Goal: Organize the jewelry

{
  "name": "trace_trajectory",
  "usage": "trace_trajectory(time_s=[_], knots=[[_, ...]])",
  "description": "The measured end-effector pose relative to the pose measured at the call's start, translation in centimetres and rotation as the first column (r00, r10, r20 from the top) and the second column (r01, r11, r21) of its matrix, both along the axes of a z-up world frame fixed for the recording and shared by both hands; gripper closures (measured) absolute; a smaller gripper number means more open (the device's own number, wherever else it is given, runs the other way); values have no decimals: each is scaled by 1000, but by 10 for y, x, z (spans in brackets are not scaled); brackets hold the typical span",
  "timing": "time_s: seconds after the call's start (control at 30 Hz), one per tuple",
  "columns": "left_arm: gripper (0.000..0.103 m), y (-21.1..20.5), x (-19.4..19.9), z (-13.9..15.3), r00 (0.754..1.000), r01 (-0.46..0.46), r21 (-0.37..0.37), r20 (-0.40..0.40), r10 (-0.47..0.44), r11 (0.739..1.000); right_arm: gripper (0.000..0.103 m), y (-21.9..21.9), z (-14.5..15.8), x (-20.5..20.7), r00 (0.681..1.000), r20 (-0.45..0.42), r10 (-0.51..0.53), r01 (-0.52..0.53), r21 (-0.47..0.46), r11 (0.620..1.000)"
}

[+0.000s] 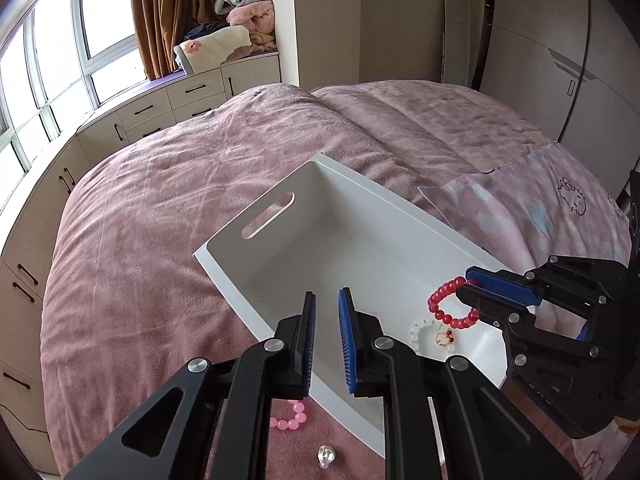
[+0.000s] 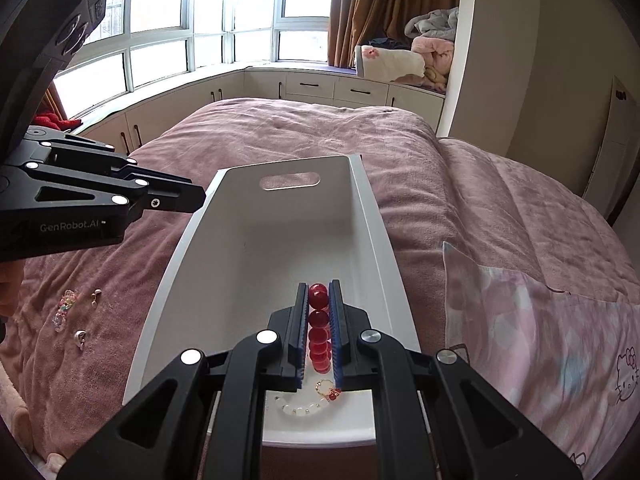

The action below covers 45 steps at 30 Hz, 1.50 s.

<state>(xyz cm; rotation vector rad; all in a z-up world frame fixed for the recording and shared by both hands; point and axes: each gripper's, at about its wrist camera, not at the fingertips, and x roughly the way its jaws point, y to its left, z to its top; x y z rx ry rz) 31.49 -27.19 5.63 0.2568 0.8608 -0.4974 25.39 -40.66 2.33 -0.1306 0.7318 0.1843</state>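
Observation:
A white storage bin [image 1: 280, 264] [image 2: 256, 248] sits on the pink bedspread. My right gripper [image 2: 318, 296] [image 1: 466, 280] is shut on a red bead bracelet [image 1: 444, 300] [image 2: 319, 328] and holds it over the bin's near end. A white bead bracelet with a small gold and red charm [image 1: 430, 336] [image 2: 308, 404] lies on the bin floor below it. My left gripper [image 1: 326, 300] [image 2: 200, 198] is open and empty over the bin's near rim. A pink bead bracelet [image 1: 290, 420] and a clear ornament [image 1: 325, 456] lie on the bed beneath it.
Several small jewelry pieces [image 2: 66, 308] [image 2: 80, 338] lie on the bedspread left of the bin. A pale Hello Kitty pillow [image 2: 560, 344] [image 1: 540, 200] lies right of the bin. Drawers [image 2: 332, 88] line the window wall behind the bed.

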Motion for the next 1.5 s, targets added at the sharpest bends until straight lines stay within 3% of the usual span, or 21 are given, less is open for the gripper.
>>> trace_trajectory(time_s=[0.13,0.17,0.2,0.23,0.33,0.47,0.67,0.87,0.93,0.97,1.1,1.23,1.33,1.37,1.5], knots=[[85,-3,2,1,1000,4,12,17,-4,1000,92,-2,-11,2,1000,-18,-12,12,14,1000],[76,-1,1,-1,1000,-4,28,31,3,1000,91,-2,-11,1,1000,-15,-18,18,22,1000],[58,4,-1,-3,999,-20,48,48,18,999,91,-4,-12,-1,1000,-13,-22,23,33,999],[53,10,-2,-8,998,-34,62,62,30,998,91,-5,-11,-1,1000,-13,-26,26,43,999],[52,34,0,-29,997,-66,99,47,61,993,91,-5,-9,-3,1000,-2,-28,28,58,998],[52,72,6,-68,989,-144,120,-29,148,982,65,-3,-3,-5,999,24,-37,35,77,996],[52,101,11,-131,965,-207,172,-123,230,963,64,12,6,-9,999,45,-10,6,89,996],[55,96,12,-157,968,-192,201,-121,219,961,59,25,11,-13,998,58,31,-36,75,997],[71,90,12,-158,974,-162,198,-124,189,967,59,27,10,-13,998,58,38,-42,70,997],[85,87,12,-159,977,-142,194,-130,169,971,59,29,9,-13,998,57,40,-44,70,997],[89,78,5,-154,987,-98,213,-104,123,972,59,31,6,-12,998,48,35,-39,84,996],[89,84,1,-138,988,-101,180,-98,120,979,59,33,4,-13,998,45,40,-44,90,995],[89,89,-2,-114,991,-107,142,-66,117,984,59,34,6,-15,998,50,39,-44,87,995],[96,90,-4,-103,992,-114,132,-42,121,985,59,34,7,-15,998,52,37,-41,89,995],[97,93,-7,-53,991,-120,82,65,115,989,59,32,13,-15,998,63,23,-30,121,992]])
